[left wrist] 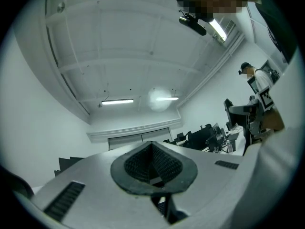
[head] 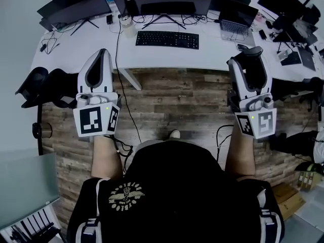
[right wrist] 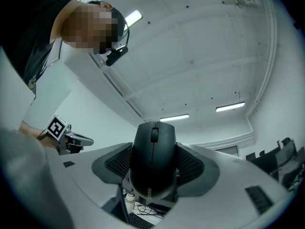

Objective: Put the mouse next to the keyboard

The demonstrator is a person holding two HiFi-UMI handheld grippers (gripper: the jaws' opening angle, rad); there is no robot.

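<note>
A black mouse (right wrist: 152,159) sits clamped between the ribbed pads of my right gripper (right wrist: 153,168), its scroll wheel facing the camera. In the head view the right gripper (head: 251,54) is held up over the white desk's (head: 212,57) right front edge, with the dark mouse (head: 251,50) at its tip. The black keyboard (head: 167,39) lies flat on the desk, in front of the centre monitor. My left gripper (head: 101,54) hovers at the desk's left front edge; its jaws (left wrist: 153,168) are shut with nothing between them. Both gripper views point up at the ceiling.
Monitors (head: 167,6) line the back of the desk, a laptop (head: 234,16) stands at the right, a cup (head: 126,27) left of the keyboard. Cables run down over the desk edge (head: 119,49). Black chairs (head: 38,85) stand at both sides on the wooden floor.
</note>
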